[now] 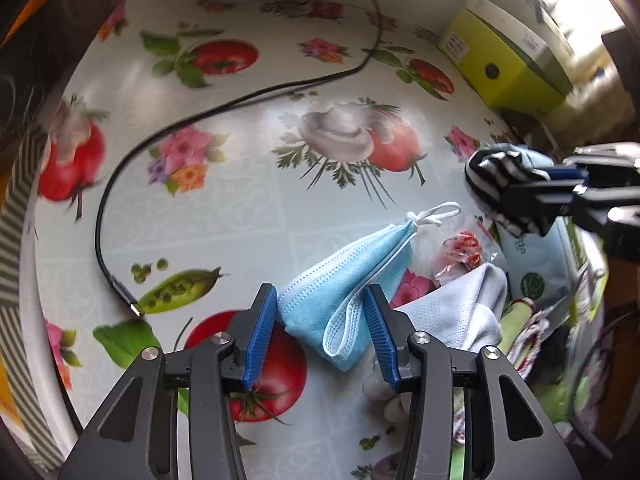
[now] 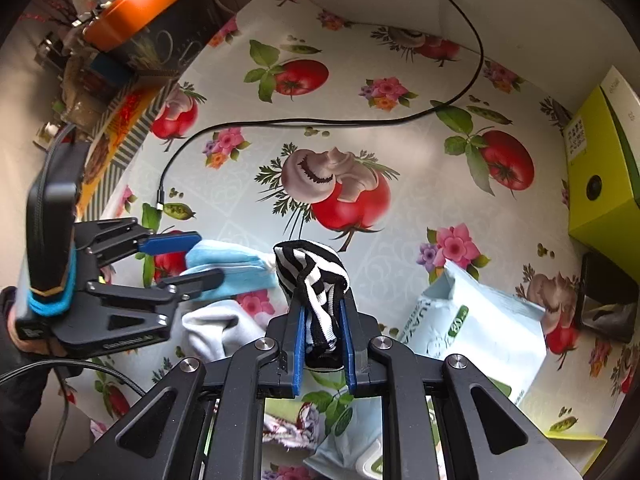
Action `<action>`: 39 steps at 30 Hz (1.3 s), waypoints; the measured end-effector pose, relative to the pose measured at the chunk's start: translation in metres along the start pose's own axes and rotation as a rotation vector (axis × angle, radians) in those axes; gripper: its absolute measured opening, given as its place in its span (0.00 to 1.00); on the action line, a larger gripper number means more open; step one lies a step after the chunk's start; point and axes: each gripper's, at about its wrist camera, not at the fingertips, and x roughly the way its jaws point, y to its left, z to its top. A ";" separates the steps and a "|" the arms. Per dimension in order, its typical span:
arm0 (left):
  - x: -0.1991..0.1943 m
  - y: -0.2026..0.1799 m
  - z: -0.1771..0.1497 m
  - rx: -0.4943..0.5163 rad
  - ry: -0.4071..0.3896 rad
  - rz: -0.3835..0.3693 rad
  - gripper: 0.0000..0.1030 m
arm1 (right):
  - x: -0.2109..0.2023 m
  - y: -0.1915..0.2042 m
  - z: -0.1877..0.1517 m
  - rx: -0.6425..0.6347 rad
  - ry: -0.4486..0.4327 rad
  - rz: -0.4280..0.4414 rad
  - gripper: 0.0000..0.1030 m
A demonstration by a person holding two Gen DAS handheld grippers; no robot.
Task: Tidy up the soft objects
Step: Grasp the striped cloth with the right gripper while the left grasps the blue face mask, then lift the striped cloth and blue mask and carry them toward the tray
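Note:
A folded light-blue face mask (image 1: pixel 344 280) lies on the vegetable-print tablecloth (image 1: pixel 240 208), between the blue pads of my left gripper (image 1: pixel 320 292). The jaws stand wide and open around it. A pale grey-white cloth (image 1: pixel 452 312) lies just right of the mask. My right gripper (image 2: pixel 322 294) is shut on a black-and-white striped sock (image 2: pixel 312 276), held bunched above the table. In the right wrist view the left gripper (image 2: pixel 208 256) straddles the mask (image 2: pixel 236 268), with the white cloth (image 2: pixel 212 328) below it. The left wrist view shows the right gripper (image 1: pixel 516 188) and the sock (image 1: pixel 488 176) at the right edge.
A black cable (image 2: pixel 320 122) curves across the table and ends near the mask. A pale wipes pack (image 2: pixel 480 320) lies beside the right gripper. A yellow-green box (image 2: pixel 600 184) stands at the right edge. An orange-lidded dark container (image 2: pixel 140 4) is at the far left.

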 end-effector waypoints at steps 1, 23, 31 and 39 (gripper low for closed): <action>0.000 -0.003 0.000 0.014 -0.006 0.015 0.46 | -0.001 0.001 -0.001 0.002 -0.003 -0.001 0.14; -0.056 -0.001 -0.015 -0.212 -0.088 0.037 0.18 | -0.073 -0.001 -0.030 0.075 -0.150 0.037 0.14; -0.096 -0.031 -0.023 -0.267 -0.118 0.026 0.18 | -0.108 -0.012 -0.061 0.124 -0.206 0.049 0.14; -0.123 -0.082 -0.025 -0.241 -0.139 -0.016 0.18 | -0.139 -0.022 -0.100 0.165 -0.248 0.049 0.14</action>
